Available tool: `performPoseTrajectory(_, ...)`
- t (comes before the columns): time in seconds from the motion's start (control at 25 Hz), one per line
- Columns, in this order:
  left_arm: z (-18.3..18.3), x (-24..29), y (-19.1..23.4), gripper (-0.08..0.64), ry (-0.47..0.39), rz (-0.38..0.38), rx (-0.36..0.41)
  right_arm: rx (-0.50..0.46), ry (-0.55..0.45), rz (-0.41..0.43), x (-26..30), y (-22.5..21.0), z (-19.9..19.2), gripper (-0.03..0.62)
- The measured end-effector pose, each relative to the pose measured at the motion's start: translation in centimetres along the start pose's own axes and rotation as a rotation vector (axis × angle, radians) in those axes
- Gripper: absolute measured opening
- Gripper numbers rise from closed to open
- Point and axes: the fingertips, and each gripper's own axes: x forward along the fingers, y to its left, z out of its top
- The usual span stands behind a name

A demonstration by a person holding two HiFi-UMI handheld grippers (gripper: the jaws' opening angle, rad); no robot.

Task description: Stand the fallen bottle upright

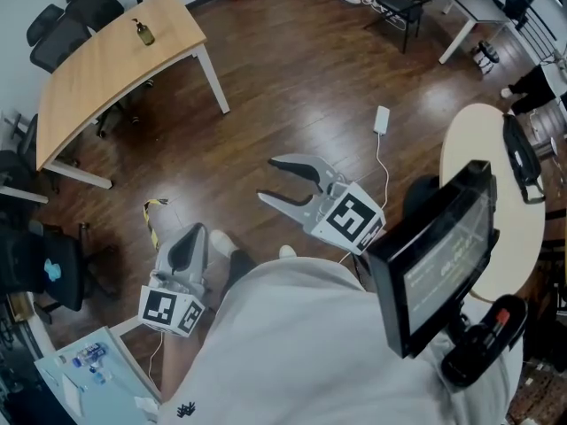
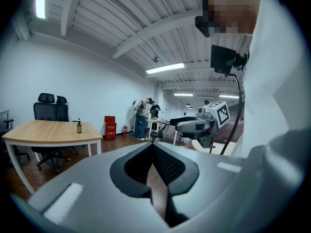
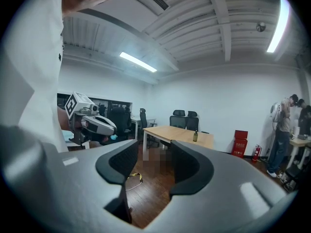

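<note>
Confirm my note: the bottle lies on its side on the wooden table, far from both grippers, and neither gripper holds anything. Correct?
No. The bottle stands upright on the wooden table, as the left gripper view shows. The rest holds: it is far from the left gripper and right gripper, and neither holds anything.

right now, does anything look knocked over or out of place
Nothing is knocked over: the bottle stands upright on the wooden table. The only strays are a white adapter with its cord and a yellow-and-black strip, both lying loose on the floor.
</note>
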Motion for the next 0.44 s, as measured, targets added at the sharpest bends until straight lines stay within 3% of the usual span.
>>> performPoseTrajectory(0.44,-0.2,-0.4,3.8,0.000,-0.004,0.015,-0.018,0.005,0.023,0.013,4.1,-0.3,0.1,0.201)
